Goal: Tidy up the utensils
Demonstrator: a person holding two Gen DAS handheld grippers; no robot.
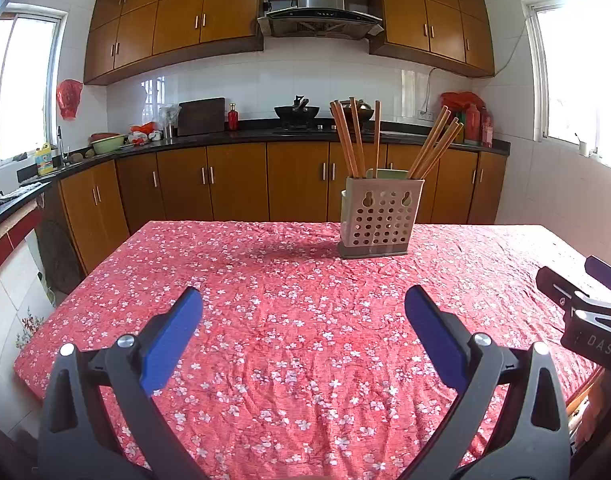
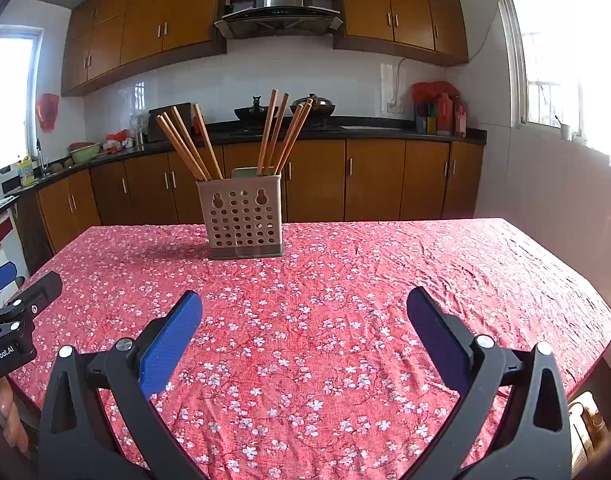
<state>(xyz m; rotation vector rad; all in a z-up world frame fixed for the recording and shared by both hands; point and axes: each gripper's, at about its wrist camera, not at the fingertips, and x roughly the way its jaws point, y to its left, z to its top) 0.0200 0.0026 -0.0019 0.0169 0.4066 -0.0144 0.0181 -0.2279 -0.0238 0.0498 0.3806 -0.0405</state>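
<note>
Both hand-held grippers, left (image 1: pixel 303 300) and right (image 2: pixel 304 302), hover spread wide, empty. Chopsticks (image 2: pixel 189 144) lean loose in the far holder (image 2: pixel 243 220). A clumsy bump could probably tip it.

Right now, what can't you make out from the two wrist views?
- Lower ends of the chopsticks: hidden inside the holder in both views.
- Green item behind the holder's front wall: only its top edge shows, can't identify it.
- Right gripper in the left wrist view: cut off by the frame edge.
- Countertop clutter near the sink: too small to name.
- Table near edge: blocked by the open left gripper and right gripper.
</note>
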